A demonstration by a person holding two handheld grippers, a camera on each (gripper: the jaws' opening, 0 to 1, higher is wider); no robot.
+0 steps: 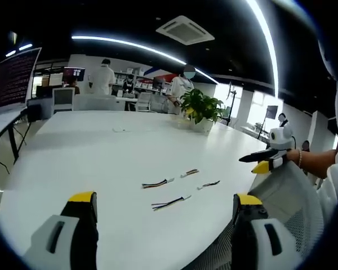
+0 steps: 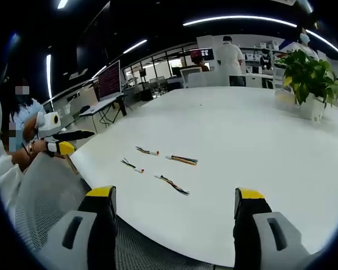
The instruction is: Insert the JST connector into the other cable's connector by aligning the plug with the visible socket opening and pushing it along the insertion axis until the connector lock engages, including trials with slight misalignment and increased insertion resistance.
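On the table, left gripper view: four short cables lie loose on the white table (image 1: 73,163), well ahead of your left gripper (image 1: 165,209); nearest is the dark multicolour cable (image 1: 170,202), then the striped cable (image 1: 156,183), the short cable (image 1: 189,172) and the thin cable (image 1: 209,184).
Left gripper state: jaws stand wide apart, holding nothing.
Other gripper: your right gripper (image 1: 258,161) shows at the right edge, off the table rim; its jaws look nearly closed there, with nothing visible between them.
Background: a potted plant (image 1: 200,108) stands far across the table.
Right gripper view: the same four cables lie ahead and left of centre; the long cable (image 2: 182,160) lies beyond the dark cable (image 2: 172,184).
Right gripper state: here the right gripper's own jaws stand wide apart and empty, so go by this view.
Connector ends: too small to tell plug from socket.
Risk, wrong pick: you may grasp two cables that do not mate, since the ends cannot be read from here.
Risk, poor grasp: gripping a wire instead of its housing lets the plug swing and enter skewed.
Risk, jam: pushing off-axis may bind the plug before the lock engages.
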